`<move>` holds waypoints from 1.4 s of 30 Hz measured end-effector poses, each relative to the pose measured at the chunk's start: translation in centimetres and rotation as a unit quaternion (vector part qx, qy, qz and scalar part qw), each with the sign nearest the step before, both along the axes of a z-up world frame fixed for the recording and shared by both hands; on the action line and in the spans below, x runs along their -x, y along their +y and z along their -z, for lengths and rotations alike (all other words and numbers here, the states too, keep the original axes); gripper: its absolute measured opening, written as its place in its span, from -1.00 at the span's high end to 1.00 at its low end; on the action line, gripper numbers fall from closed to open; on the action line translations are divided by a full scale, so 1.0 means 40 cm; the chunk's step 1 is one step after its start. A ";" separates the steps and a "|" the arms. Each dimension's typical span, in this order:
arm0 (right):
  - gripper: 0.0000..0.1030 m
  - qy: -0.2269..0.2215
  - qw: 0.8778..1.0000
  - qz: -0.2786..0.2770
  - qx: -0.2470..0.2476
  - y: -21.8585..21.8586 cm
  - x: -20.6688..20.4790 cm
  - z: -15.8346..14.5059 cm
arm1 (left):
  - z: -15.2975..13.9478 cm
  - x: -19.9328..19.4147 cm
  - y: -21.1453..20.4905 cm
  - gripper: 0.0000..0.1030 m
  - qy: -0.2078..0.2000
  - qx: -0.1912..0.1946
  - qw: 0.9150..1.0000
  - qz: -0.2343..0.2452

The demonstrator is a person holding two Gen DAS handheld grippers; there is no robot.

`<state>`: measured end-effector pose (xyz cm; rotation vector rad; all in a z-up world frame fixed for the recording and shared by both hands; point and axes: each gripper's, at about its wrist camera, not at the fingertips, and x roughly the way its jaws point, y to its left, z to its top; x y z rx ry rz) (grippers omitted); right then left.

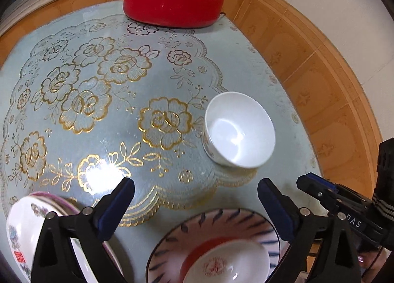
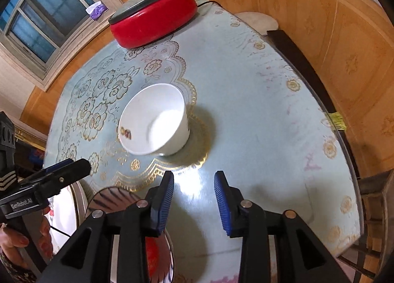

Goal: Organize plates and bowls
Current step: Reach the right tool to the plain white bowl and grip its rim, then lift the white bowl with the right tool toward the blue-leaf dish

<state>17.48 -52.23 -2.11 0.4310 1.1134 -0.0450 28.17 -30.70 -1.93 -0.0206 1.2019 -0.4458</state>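
left gripper [image 1: 195,205] is seen spread about as wide as it goes, nothing between the pads, hovering at the bottom of the left wrist frame right above a striped plate [image 1: 267,227] with a small bowl [image 1: 229,262] sat in it. right gripper [image 2: 194,203] is only partly parted, also empty, just bare tablecloth [image 2: 258,110] seen between the pads in its own view.

a floral bowl [image 1: 18,231] is found at lower left of the left view, resting on what looks like a pink-rimmed plate [image 1: 53,200], though most of that is hidden behind the finger.

a white bowl [image 1: 240,130] is left on its own at right of centre in the left view (centre-left in the right view), upright, well apart from both stacks. a red pot [image 1: 173,4] with lid is parked at the top of frame, no part of the job as far as can be judged.

so progress-wise: two bowl-on-plate piles look sorted already, and the white bowl is judged to be the last loose piece, not yet grabbed. whether more dishes sit below the frame edge can't be told.
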 end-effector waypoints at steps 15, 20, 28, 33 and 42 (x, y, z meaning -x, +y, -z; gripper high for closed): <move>0.33 0.036 0.998 -0.041 -0.038 -0.029 -0.200 0.054 | 0.092 -0.127 -0.071 -0.95 0.030 -0.043 0.998 -0.029; 0.33 0.046 0.997 -0.043 -0.046 -0.028 -0.245 0.086 | 0.123 -0.147 -0.081 -0.90 0.033 -0.062 0.997 -0.034; 0.35 0.076 0.994 -0.049 -0.069 -0.034 -0.296 0.161 | 0.170 -0.167 -0.104 -0.48 0.045 -0.074 0.996 -0.025; 0.49 0.079 0.992 -0.055 -0.082 -0.031 -0.306 0.185 | 0.193 -0.175 -0.114 0.00 0.050 -0.080 0.995 -0.025; 0.66 0.068 0.990 -0.061 -0.105 -0.029 -0.315 0.196 | 0.204 -0.188 -0.160 0.71 0.038 -0.071 0.997 0.002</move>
